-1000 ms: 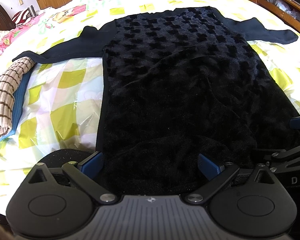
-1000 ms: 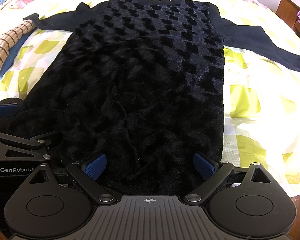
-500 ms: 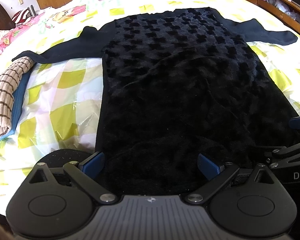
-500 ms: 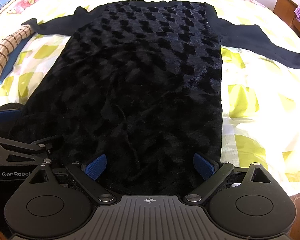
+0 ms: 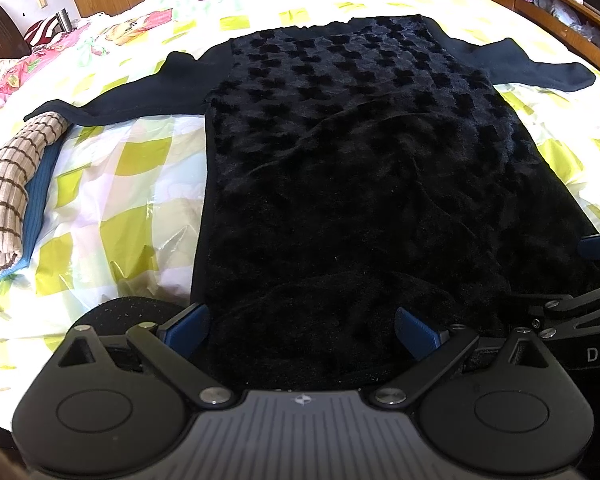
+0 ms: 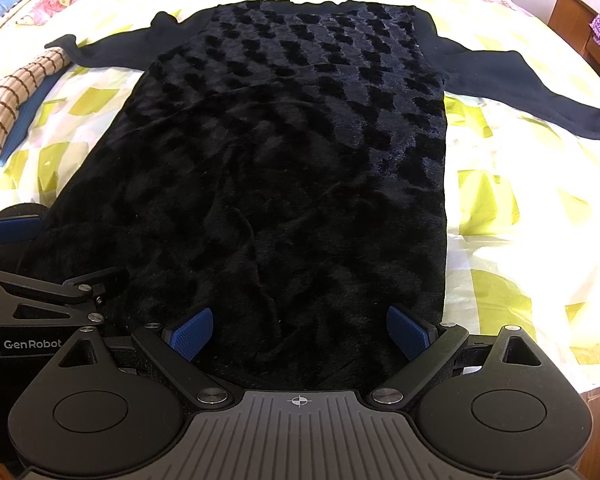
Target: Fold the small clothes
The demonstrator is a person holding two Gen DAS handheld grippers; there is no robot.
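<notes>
Both grippers – left gripper (image 5: 302,330), right gripper (image 6: 300,334) – stay spread over the black top's (image 5: 360,184) hem; nothing has shifted, the fold hasn't begun.

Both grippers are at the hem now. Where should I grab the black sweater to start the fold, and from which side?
Grip the black sweater at its near hem, one corner per gripper, coming in low from the near edge of the bed. It lies flat, sleeves spread, and the hem already sits between the open fingers of the left gripper and right gripper. Pinching the corners should let the fold carry evenly toward the collar.
</notes>
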